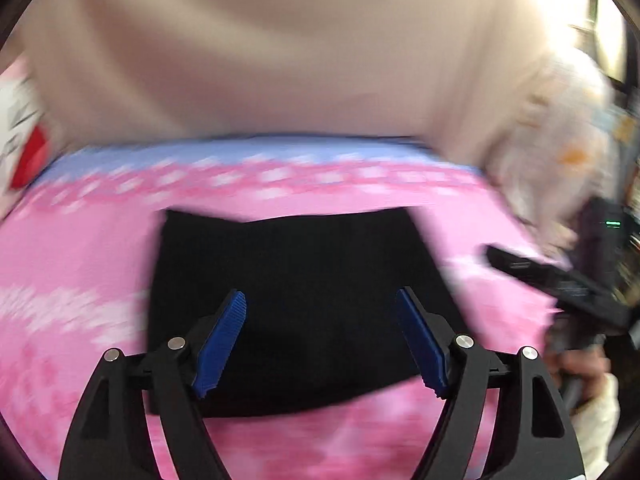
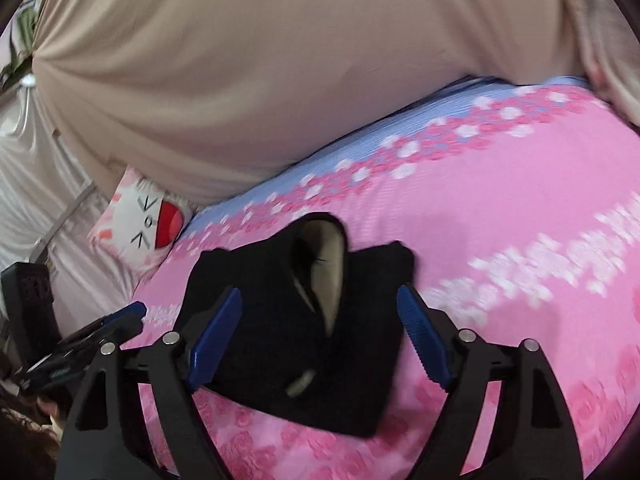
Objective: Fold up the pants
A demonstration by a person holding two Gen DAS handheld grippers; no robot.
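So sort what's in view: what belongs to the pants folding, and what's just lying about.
Job:
- black pants, folded on the bed
- left claw, open
- right claw, open
- pink floral bedspread

Lying about:
- cat-face pillow
- beige curtain

Left gripper (image 1: 320, 308) angled downward, jaws spread wide, blue pads (image 1: 222, 344) apart, nothing clamped. Right gripper (image 2: 320, 304) likewise tilted down, jaws parted, pads (image 2: 424, 340) bare. Hand (image 1: 588, 384) in pale sleeve visible at right edge of left view, gripping the right tool's handle.
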